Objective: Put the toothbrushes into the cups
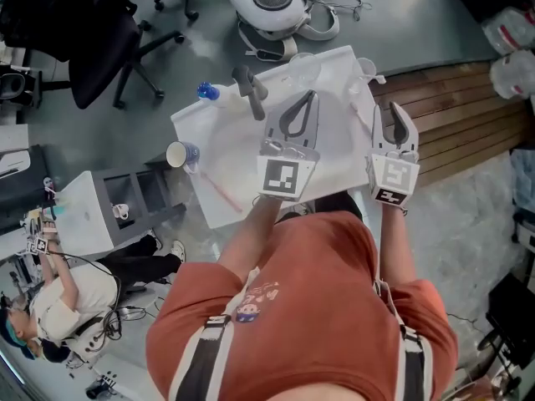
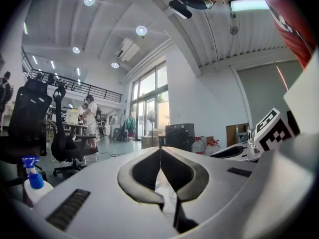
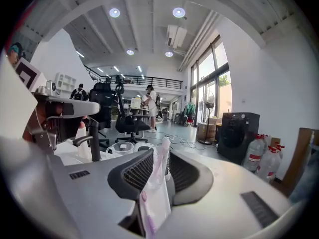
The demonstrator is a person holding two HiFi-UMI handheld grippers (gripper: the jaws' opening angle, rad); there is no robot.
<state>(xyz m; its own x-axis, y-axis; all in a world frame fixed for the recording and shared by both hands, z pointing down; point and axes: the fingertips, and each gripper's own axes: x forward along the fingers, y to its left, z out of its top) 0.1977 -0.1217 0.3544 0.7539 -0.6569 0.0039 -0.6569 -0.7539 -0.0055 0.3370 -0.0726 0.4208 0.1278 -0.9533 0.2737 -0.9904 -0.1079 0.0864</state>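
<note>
Plainly, the right gripper [image 3: 160, 156] had jaws partway apart, clamped on a pink toothbrush [image 3: 158, 179] in clear wrap that poked past the tips. On the left gripper [image 2: 160, 150] the jaws met at the tips. Both hung over the white table [image 1: 213, 136]; clear cups [image 1: 303, 67] sat beyond, near its far edge, apart from the toothbrush

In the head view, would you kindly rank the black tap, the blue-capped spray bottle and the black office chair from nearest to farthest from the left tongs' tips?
1. black tap, just left of the left tongs.
2. blue-capped spray bottle, beyond the tap, farther left.
3. black office chair, on the floor at upper left.
</note>
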